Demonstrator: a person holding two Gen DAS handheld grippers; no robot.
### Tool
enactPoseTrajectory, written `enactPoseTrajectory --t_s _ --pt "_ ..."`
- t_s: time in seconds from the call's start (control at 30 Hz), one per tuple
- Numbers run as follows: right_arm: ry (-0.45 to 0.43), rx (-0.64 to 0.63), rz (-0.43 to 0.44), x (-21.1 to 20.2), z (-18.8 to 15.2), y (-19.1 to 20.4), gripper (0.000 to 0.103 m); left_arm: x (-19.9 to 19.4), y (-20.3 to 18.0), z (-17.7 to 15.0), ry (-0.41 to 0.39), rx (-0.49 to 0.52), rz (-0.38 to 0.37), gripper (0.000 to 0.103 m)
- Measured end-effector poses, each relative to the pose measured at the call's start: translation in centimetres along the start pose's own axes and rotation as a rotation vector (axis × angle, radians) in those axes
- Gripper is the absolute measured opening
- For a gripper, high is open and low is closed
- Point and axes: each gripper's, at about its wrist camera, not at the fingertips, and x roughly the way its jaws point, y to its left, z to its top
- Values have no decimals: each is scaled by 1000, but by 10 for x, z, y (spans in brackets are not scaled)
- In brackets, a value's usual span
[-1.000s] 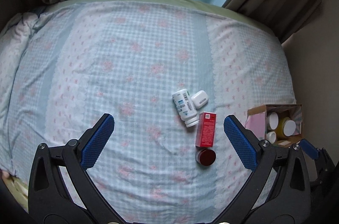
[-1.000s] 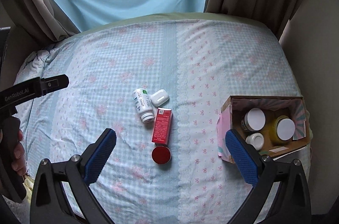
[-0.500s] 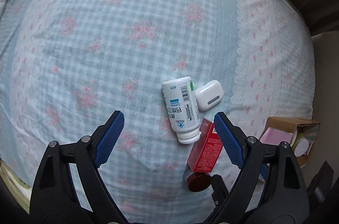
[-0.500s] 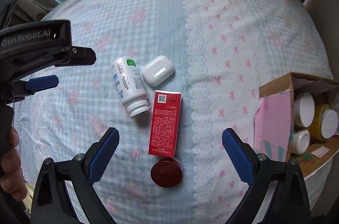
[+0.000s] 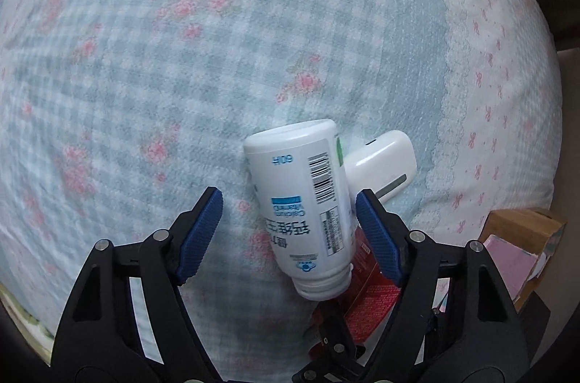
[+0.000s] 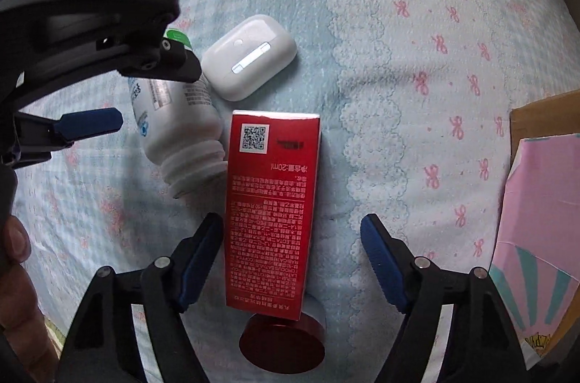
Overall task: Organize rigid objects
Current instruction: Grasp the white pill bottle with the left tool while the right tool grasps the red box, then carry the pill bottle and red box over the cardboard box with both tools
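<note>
2 grippers, both spread wide and holding nothing: left gripper (image 5: 288, 232) straddles the lying white bottle (image 5: 308, 212), right gripper (image 6: 290, 259) straddles the red box (image 6: 272, 205), apparently lined up for pickup toward the cardboard box (image 6: 543, 202) at 3 o'clock.

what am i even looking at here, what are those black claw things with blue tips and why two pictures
Those claws are hand-held grippers: a person holds one in each hand, and each carries a wide-angle camera looking out along its two blue-padded fingers. So each picture is one gripper's view.

The left gripper is open around a white pill bottle lying on its side. The right gripper is open around a red carton lying flat. Neither holds anything yet.

Everything lies on a bed with a flowered sheet. Beside the bottle is a white earbud case, and at the carton's near end a round red lid or jar. A cardboard box sits at the right.
</note>
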Motion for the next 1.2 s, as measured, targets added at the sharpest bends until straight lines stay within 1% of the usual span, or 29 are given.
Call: enactPoseTrajectory --t_s 0.03,0.1,0.17,0.23,0.3,0.33,0.4,0.47,0.5,0.63,0.67,0.7,0.9,1.1,1.2 --pt "2 3 0 1 0 -1 73 3 -1 -1 5 -3 -2 72" --pt "6 9 5 3 1 -2 69 8 0 -2 18 -17 -14 64" --pt "14 12 7 5 2 -2 67 12 2 -3 17 -38 -40 63" --pt "15 16 10 8 5 2 66 13 2 -3 15 -38 -52 61" --pt "17 16 13 11 8 5 63 12 3 -3 12 -32 -71 55" --pt "18 15 15 12 8 6 60 12 2 -4 12 -31 -85 50" --pt "19 7 14 13 10 10 56 15 -3 -3 13 -31 -84 50" --pt "24 9 31 14 11 13 44 16 -9 -4 13 -40 -96 50" --pt "28 10 34 14 12 16 43 18 -12 -4 15 -43 -102 49" --pt "34 14 21 14 13 22 42 14 -9 -8 9 -36 -108 49" --pt "33 18 24 13 13 21 42 13 -9 -8 4 -34 -105 49" --pt "32 24 28 12 17 30 42 12 -8 -8 0 -34 -105 49" --pt "19 47 55 0 15 26 40 -2 -6 -8 -22 -40 -119 49" --pt "2 44 78 -8 7 27 38 -27 10 -11 -58 -30 -135 48" --pt "-15 40 88 -21 -1 29 38 -43 22 -13 -84 -18 -142 48"
